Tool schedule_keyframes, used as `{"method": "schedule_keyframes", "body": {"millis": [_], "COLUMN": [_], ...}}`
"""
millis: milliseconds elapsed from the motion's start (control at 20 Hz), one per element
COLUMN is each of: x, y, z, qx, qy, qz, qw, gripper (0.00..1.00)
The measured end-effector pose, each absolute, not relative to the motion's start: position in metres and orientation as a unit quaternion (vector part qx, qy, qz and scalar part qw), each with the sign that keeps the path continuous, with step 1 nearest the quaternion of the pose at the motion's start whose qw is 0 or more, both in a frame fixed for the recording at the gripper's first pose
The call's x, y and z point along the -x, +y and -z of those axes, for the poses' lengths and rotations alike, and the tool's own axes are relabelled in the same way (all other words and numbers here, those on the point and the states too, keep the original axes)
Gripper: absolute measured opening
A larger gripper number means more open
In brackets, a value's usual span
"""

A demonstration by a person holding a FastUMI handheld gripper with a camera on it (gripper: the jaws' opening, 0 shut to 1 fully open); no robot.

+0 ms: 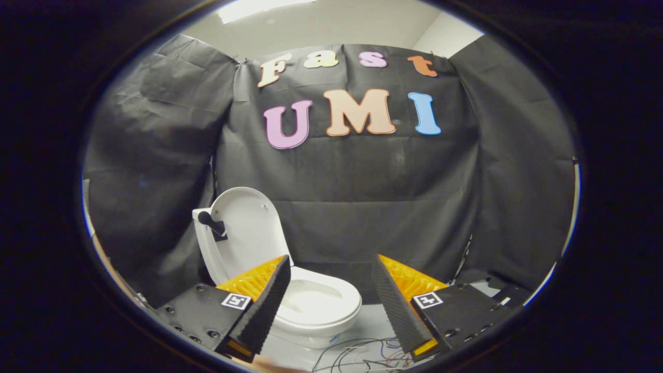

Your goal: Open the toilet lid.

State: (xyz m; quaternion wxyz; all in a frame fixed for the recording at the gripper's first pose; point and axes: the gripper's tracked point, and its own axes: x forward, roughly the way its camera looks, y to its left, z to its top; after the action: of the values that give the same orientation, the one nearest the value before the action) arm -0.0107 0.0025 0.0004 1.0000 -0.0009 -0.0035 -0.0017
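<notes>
A small white toilet (pixel 316 305) stands on the pale floor against the booth's left side. Its lid (pixel 248 228) is raised upright, leaning back against the tank, and the oval seat and bowl lie uncovered. A dark flush lever (pixel 211 221) sticks out from the tank's side, left of the lid. My gripper (pixel 331 267) is open, its fingers spread wide with nothing between them. The left finger (pixel 264 305) overlaps the bowl's near left rim in the view; the right finger (pixel 399 305) hangs to the right of the bowl. The toilet lies just ahead of and below the fingers.
Thin loose wires (pixel 357 355) lie on the pale floor in front of the toilet, between the fingers. Black cloth walls close the booth behind and on both sides. A dark object (pixel 487 287) rests on the floor at the right wall.
</notes>
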Motion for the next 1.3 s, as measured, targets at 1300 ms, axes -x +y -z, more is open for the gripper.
{"method": "schedule_keyframes", "body": {"millis": [1300], "x": [0.0135], "y": [-0.0007], "z": [-0.0023], "qx": [0.001], "qy": [-0.002], "qz": [-0.001], "qw": [1.000], "gripper": [0.98]}}
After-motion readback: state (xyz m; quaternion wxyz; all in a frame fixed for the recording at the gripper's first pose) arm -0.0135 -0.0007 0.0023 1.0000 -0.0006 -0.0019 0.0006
